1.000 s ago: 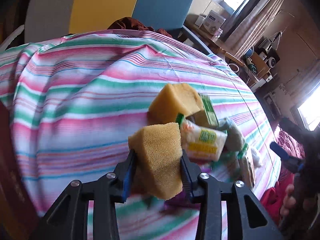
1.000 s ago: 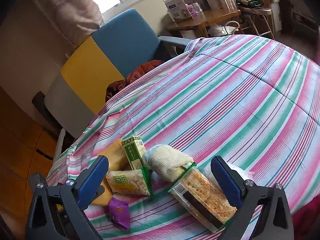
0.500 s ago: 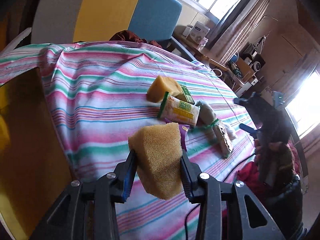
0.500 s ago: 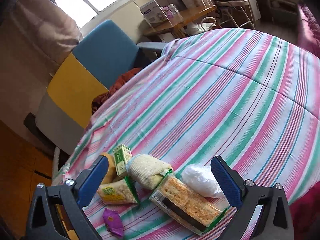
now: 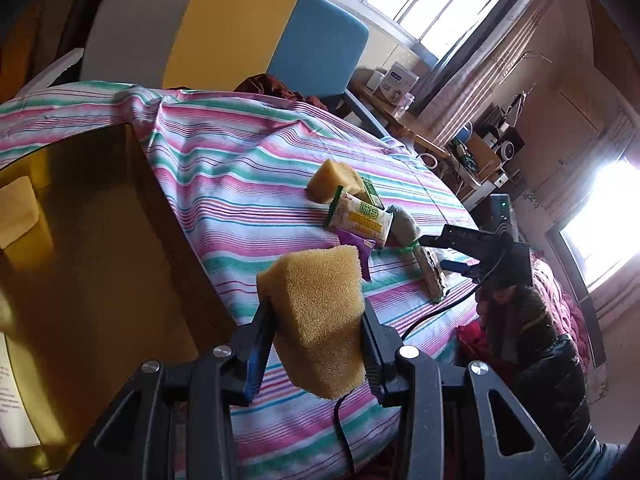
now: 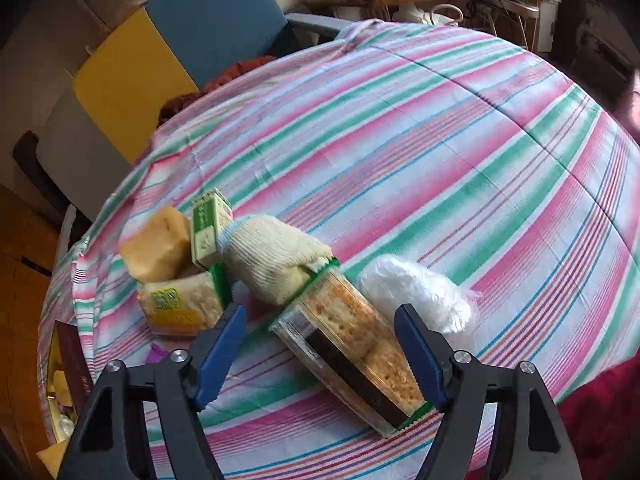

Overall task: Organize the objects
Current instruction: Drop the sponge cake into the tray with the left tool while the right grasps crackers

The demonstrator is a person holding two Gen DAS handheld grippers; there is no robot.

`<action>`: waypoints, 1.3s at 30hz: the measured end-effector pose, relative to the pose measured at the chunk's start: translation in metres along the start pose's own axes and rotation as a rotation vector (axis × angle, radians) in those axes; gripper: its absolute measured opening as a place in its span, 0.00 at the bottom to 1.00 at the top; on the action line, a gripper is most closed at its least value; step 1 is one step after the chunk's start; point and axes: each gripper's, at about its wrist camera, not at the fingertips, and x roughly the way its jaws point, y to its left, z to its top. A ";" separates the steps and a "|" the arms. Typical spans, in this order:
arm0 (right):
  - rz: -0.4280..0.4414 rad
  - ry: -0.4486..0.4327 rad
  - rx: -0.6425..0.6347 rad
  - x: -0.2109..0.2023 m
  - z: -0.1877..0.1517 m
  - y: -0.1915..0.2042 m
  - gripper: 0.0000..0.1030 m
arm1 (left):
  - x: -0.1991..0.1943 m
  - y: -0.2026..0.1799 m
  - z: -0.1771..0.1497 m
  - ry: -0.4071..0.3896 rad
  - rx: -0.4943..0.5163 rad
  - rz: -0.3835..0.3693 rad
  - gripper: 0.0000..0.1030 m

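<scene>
A yellow sponge is clamped between the 2 fingers of the left gripper and is carried clear of the striped bedcover, just beside the open cardboard box that fills the view from 8 to 10 o'clock. The sponge is seen to bulge above and below the pads, so it is judged light, soft and easily squashed. A mid-body hold like this one should be enough, and little harm from dropping is expected.

The right gripper is spread wide with nothing in it, and a cracker pack lies on the bedcover between its fingers, running from 11 to 5 o'clock in the right wrist view. The pack is wrapped in clear film that is likely slick, and its contents are judged brittle. It is best taken across its narrow width near the middle, with gentle pressure only.

At 12 o'clock from the pack a rolled knit cloth rests touching its far end; it should be soft and forgiving anywhere it is pinched. A white plastic bundle sits just beside the pack at 2 o'clock and is probably light and crinkly. At 10 o'clock a second sponge, a small green carton and a snack packet are crowded together, so a neighbour could be nudged by any finger sent in there.
</scene>
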 end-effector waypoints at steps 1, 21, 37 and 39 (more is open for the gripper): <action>-0.011 0.017 0.000 0.004 -0.001 -0.001 0.72 | -0.002 0.002 -0.002 0.000 -0.003 -0.003 0.39; -0.232 0.110 -0.183 0.034 -0.016 0.017 0.47 | -0.007 0.012 -0.017 0.019 -0.026 -0.023 0.39; -0.245 0.122 -0.243 0.035 -0.023 0.020 0.49 | -0.014 0.021 -0.022 0.013 -0.033 0.027 0.39; -0.249 0.120 -0.251 0.034 -0.024 0.020 0.49 | -0.024 0.031 -0.017 -0.012 -0.043 0.048 0.39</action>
